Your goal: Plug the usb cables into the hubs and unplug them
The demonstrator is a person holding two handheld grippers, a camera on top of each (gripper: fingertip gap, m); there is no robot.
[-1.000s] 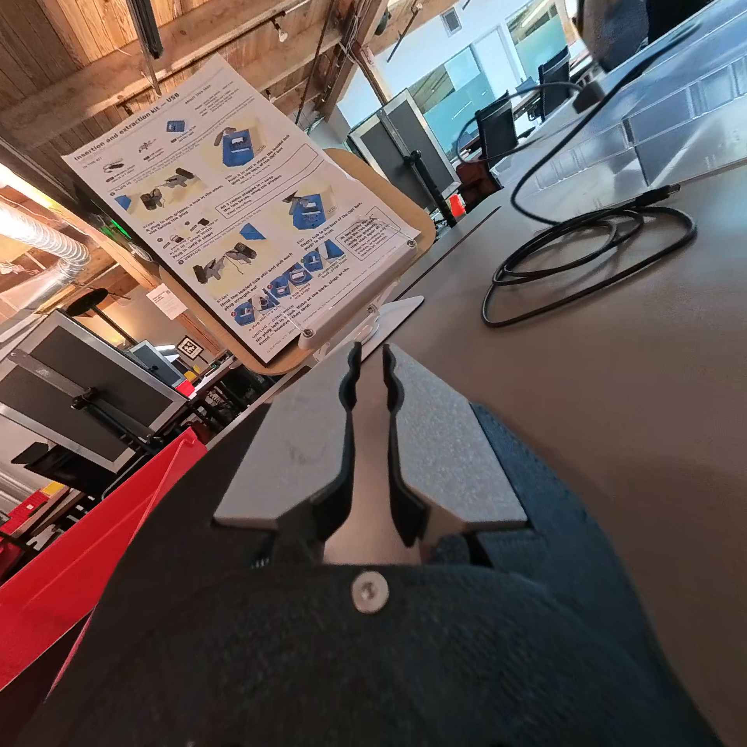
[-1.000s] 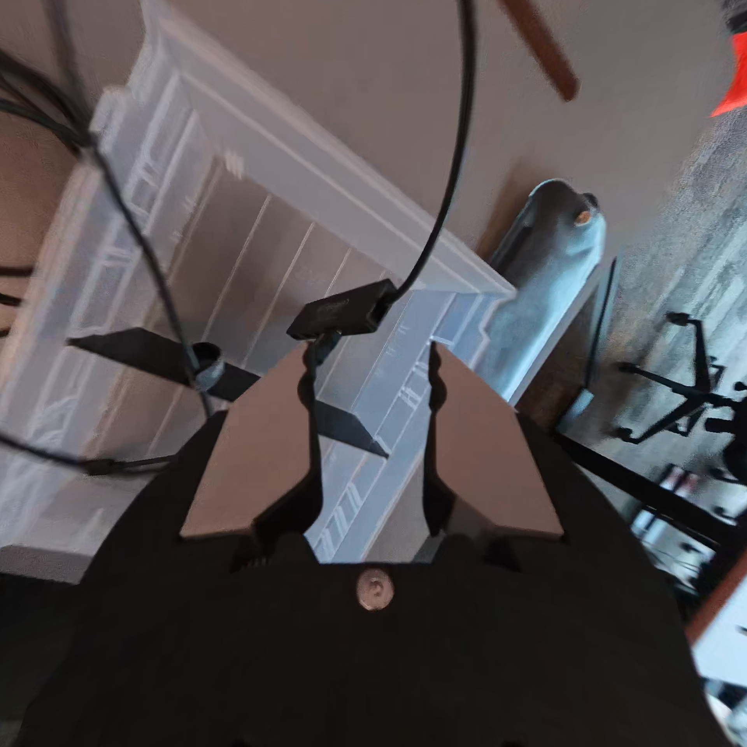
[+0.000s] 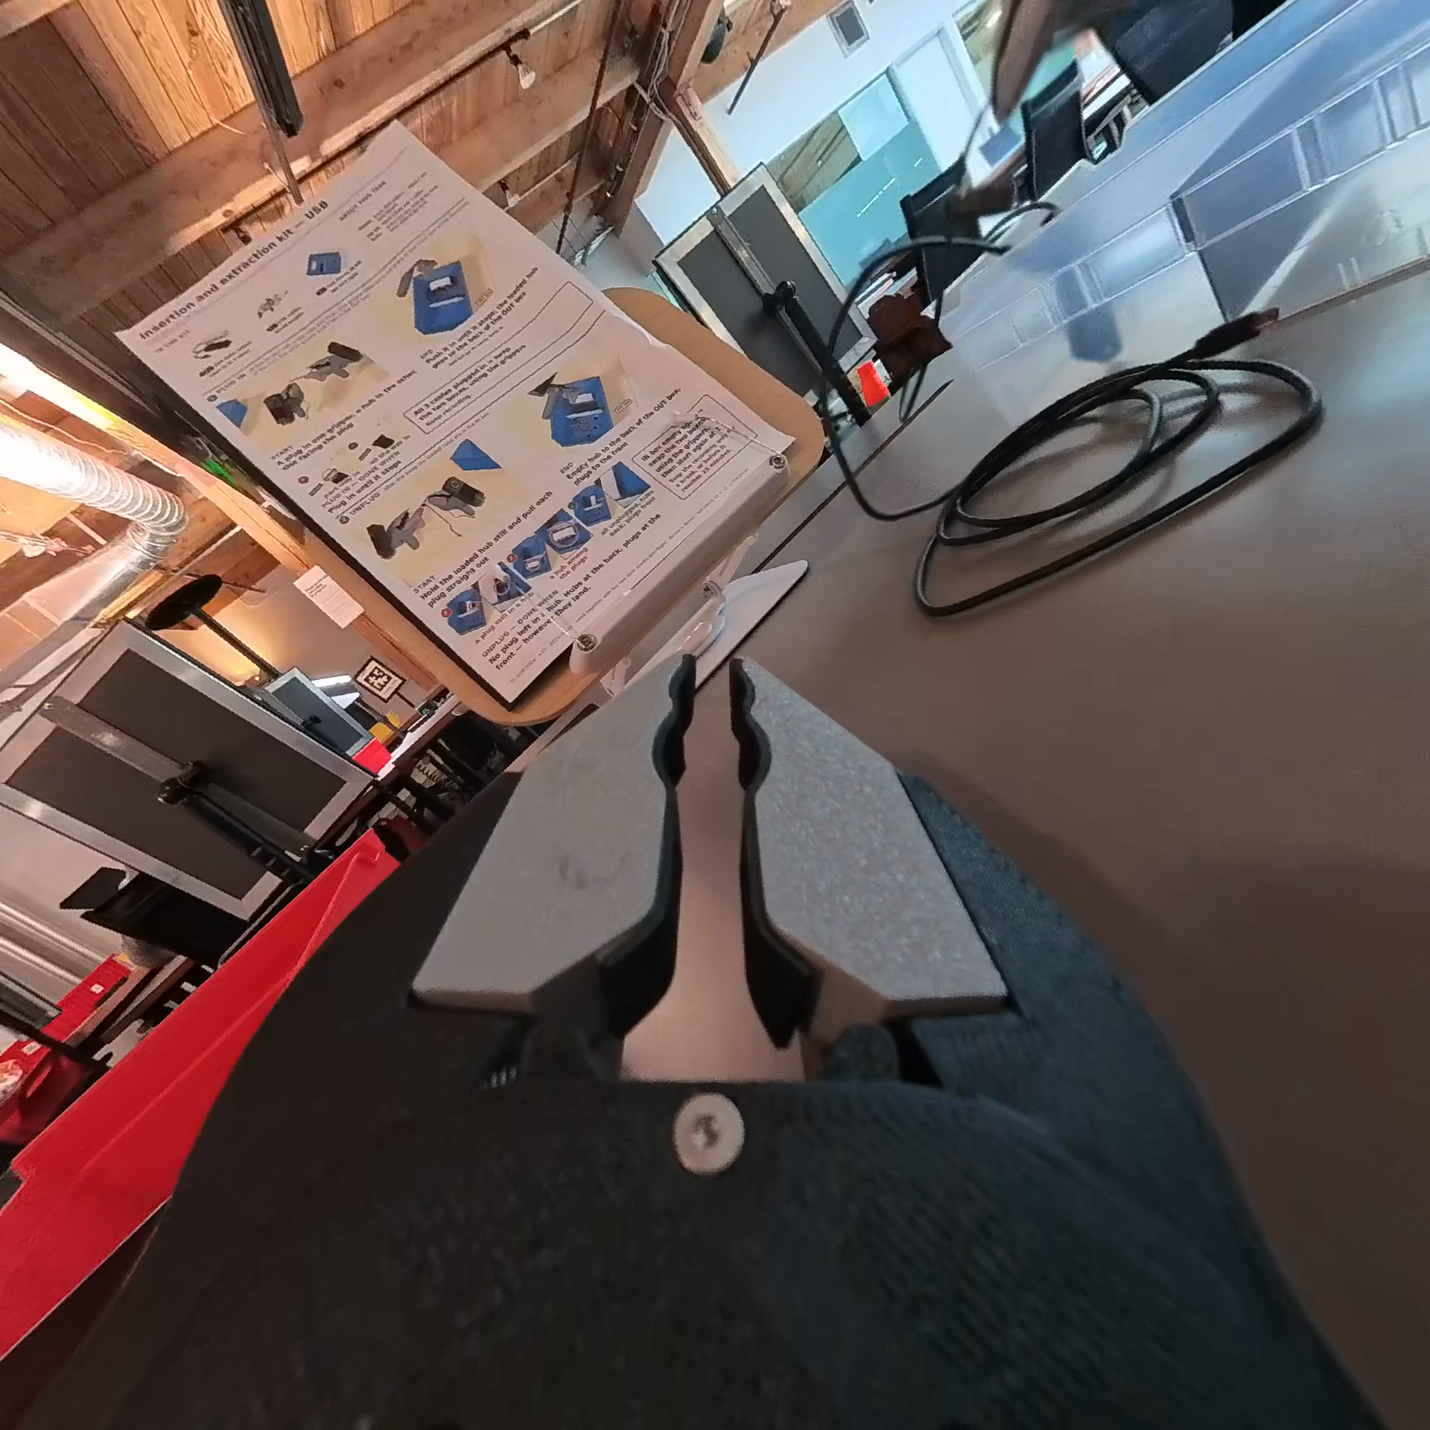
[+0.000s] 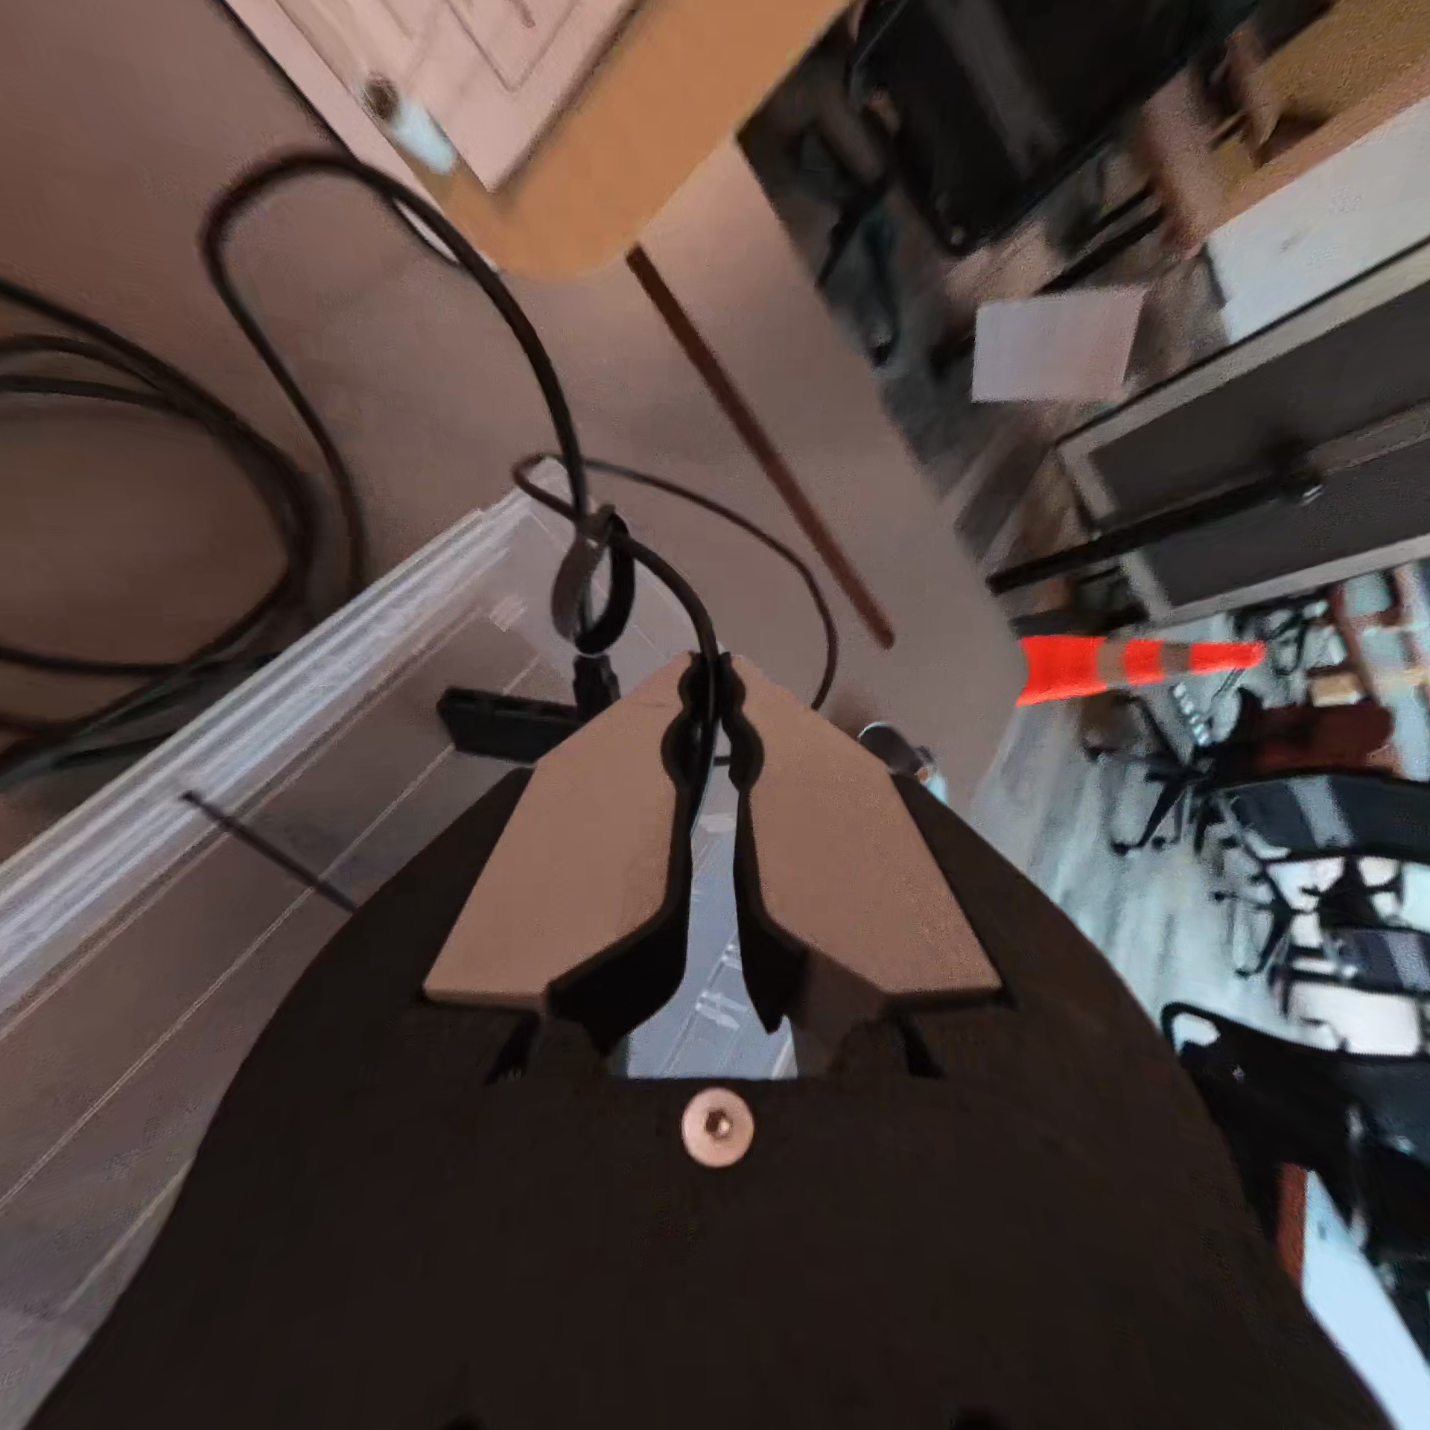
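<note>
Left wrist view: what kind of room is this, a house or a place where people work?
Probably a workshop or lab-style office, not a house. An instruction sheet stands on a holder on the grey table, a coiled black cable lies nearby, and desks with monitors sit under exposed wooden ceiling beams.

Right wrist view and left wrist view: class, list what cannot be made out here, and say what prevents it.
- Right wrist view: the plug of the black cable is hidden between the right gripper fingers.
- Right wrist view: motion blur hides the black hub ports.
- Left wrist view: the clear bin contents are blurred, cut by the edge.
- Left wrist view: the left gripper grips nothing visible.
</note>
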